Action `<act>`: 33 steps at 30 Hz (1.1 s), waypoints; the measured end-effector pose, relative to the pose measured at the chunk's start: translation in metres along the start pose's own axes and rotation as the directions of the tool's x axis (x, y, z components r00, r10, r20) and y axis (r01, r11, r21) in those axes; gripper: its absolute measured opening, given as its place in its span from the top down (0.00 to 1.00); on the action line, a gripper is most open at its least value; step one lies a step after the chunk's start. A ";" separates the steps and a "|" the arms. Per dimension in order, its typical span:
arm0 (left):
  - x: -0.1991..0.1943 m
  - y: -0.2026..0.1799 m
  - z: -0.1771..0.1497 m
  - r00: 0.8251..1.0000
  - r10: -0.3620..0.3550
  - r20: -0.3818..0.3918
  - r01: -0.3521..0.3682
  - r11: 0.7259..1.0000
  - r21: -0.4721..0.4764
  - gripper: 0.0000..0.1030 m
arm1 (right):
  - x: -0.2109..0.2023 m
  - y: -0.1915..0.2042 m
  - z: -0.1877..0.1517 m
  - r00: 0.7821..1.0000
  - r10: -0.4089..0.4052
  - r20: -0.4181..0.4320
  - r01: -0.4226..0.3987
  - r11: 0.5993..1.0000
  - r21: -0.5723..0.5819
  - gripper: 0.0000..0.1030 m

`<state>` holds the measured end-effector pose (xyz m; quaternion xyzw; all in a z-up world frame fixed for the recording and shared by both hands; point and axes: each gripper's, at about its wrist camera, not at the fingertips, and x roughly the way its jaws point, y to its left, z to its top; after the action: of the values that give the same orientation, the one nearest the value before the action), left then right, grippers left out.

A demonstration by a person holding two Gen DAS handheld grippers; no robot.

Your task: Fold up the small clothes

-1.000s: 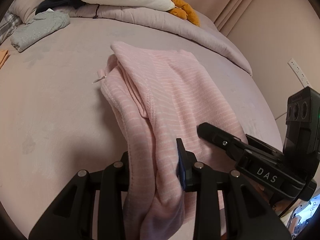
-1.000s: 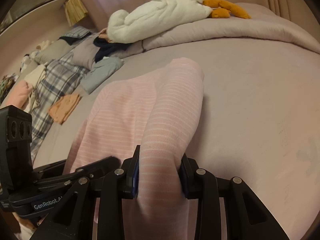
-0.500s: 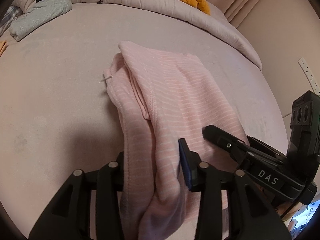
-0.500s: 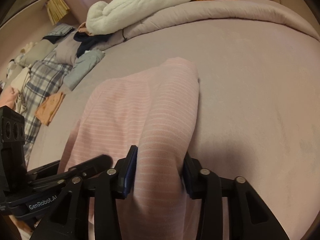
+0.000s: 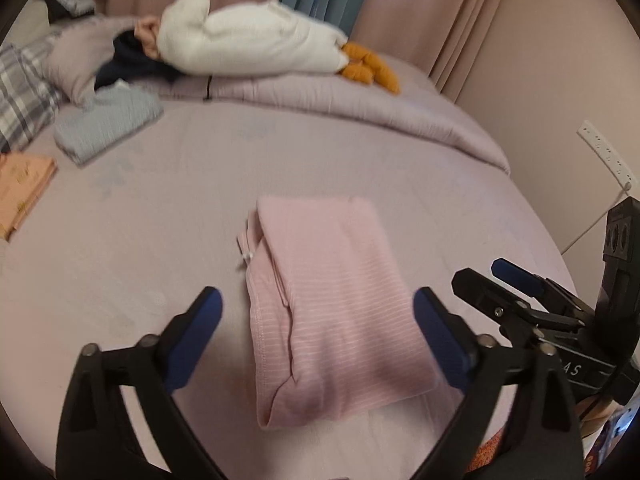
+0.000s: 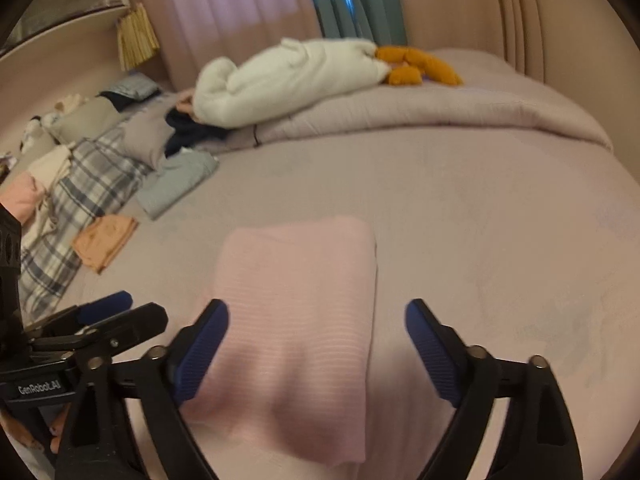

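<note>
Pink striped knit lying folded on the mauve bed (image 5: 360, 152), straight ahead of both spread grippers.

Soft, light and limp, the pink garment (image 5: 332, 304) is likely sagging wherever it is lifted, so pinching a doubled edge or corner looks safest. It is sitting as a flat rectangle with faint white stripes, a stitched hem and a small white tag on its left side. The left gripper (image 5: 316, 332) and right gripper (image 6: 316, 344) are both gaping wide, having just been opening, their pads clear of the cloth below.
</note>
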<state>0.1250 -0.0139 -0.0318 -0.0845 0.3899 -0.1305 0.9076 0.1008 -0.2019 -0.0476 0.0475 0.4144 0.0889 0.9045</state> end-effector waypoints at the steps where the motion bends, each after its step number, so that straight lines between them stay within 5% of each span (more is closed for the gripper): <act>1: -0.006 -0.001 -0.001 1.000 -0.008 0.016 0.007 1.000 0.011 0.01 | -0.008 0.003 0.002 1.000 -0.001 0.018 0.002 1.000 -0.012 0.10; 10: -0.027 -0.010 -0.023 0.999 0.039 0.014 -0.039 0.999 0.036 0.00 | -0.034 0.013 -0.006 0.994 -0.072 0.083 0.075 0.996 -0.037 0.05; 33: -0.038 -0.001 -0.038 0.998 0.062 0.000 -0.062 0.998 0.002 0.00 | -0.035 0.016 -0.023 0.989 -0.138 0.055 0.139 0.990 -0.003 0.05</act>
<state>0.0719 -0.0055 -0.0321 -0.0713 0.3924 -0.1029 0.9112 0.0595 -0.1928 -0.0341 0.0178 0.3915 0.0260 0.9196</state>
